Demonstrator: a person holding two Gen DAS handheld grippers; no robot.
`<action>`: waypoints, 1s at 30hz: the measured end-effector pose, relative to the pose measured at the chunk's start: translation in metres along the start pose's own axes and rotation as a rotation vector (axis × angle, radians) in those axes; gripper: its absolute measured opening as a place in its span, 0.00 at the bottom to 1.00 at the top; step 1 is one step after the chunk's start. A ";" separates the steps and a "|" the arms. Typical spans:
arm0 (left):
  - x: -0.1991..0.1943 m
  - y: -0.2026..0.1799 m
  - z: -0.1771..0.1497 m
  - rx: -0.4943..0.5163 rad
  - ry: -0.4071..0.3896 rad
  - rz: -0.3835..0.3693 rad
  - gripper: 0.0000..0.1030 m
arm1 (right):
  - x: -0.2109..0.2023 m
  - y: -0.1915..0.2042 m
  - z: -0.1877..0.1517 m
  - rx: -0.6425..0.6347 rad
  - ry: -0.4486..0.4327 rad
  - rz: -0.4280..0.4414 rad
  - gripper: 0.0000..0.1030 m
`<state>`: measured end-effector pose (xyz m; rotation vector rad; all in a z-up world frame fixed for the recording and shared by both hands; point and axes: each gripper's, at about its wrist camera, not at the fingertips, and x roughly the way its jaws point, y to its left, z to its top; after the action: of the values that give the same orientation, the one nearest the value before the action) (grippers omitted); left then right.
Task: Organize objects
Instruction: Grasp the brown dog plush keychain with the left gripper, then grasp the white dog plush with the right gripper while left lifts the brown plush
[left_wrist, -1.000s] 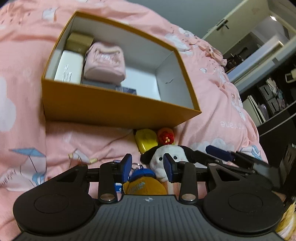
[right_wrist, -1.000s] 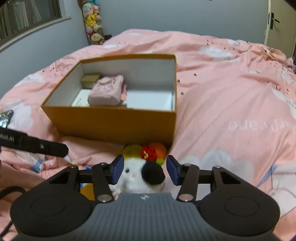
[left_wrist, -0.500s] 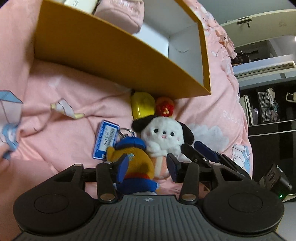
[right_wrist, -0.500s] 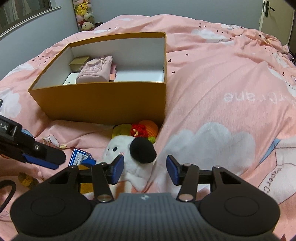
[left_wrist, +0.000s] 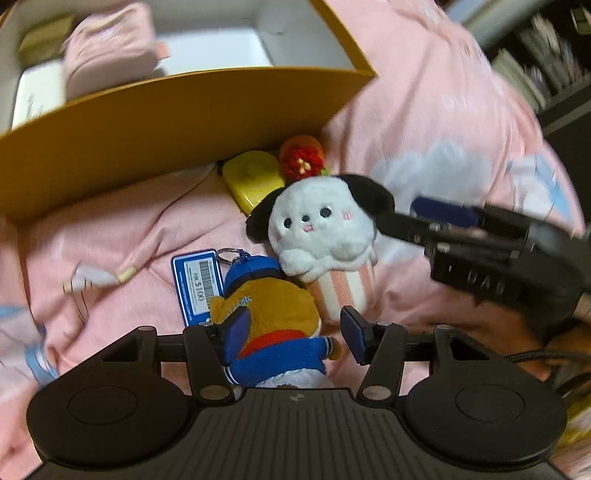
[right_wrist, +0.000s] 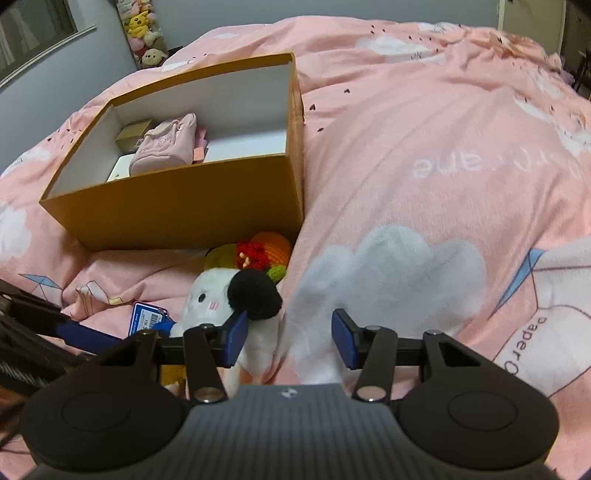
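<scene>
An open orange box (left_wrist: 177, 122) (right_wrist: 177, 206) lies on the pink bed and holds a pink pouch (right_wrist: 166, 146) and small boxes. In front of it lie a white dog plush with black ears (left_wrist: 321, 229) (right_wrist: 221, 299), a brown plush in blue clothes (left_wrist: 277, 325) with a blue price tag (left_wrist: 195, 284), a yellow item (left_wrist: 255, 177) and a red-orange crochet toy (left_wrist: 301, 157) (right_wrist: 264, 249). My left gripper (left_wrist: 295, 332) is open with the brown plush between its fingers. My right gripper (right_wrist: 286, 341) is open, just right of the dog plush.
The pink duvet (right_wrist: 443, 166) spreads wide to the right of the box. Plush toys (right_wrist: 144, 33) sit by the far wall. Dark shelves (left_wrist: 546, 74) stand beyond the bed edge. The right gripper's body (left_wrist: 498, 251) shows in the left wrist view.
My left gripper has moved down and forward around the brown plush. My right gripper has drifted right, so the dog plush now sits by its left finger.
</scene>
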<state>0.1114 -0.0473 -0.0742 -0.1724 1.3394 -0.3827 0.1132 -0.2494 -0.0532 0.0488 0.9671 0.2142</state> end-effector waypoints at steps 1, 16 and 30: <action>0.003 -0.006 0.000 0.037 0.009 0.028 0.63 | 0.001 0.000 0.000 -0.003 0.002 -0.002 0.51; 0.018 -0.001 -0.016 0.119 -0.015 0.100 0.66 | 0.004 0.006 -0.003 -0.035 0.022 0.001 0.51; -0.039 0.024 -0.027 -0.043 -0.270 0.008 0.50 | 0.002 0.015 0.000 -0.041 0.021 0.069 0.45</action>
<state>0.0824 -0.0080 -0.0534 -0.2460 1.0824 -0.3123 0.1115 -0.2348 -0.0528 0.0422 0.9826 0.2992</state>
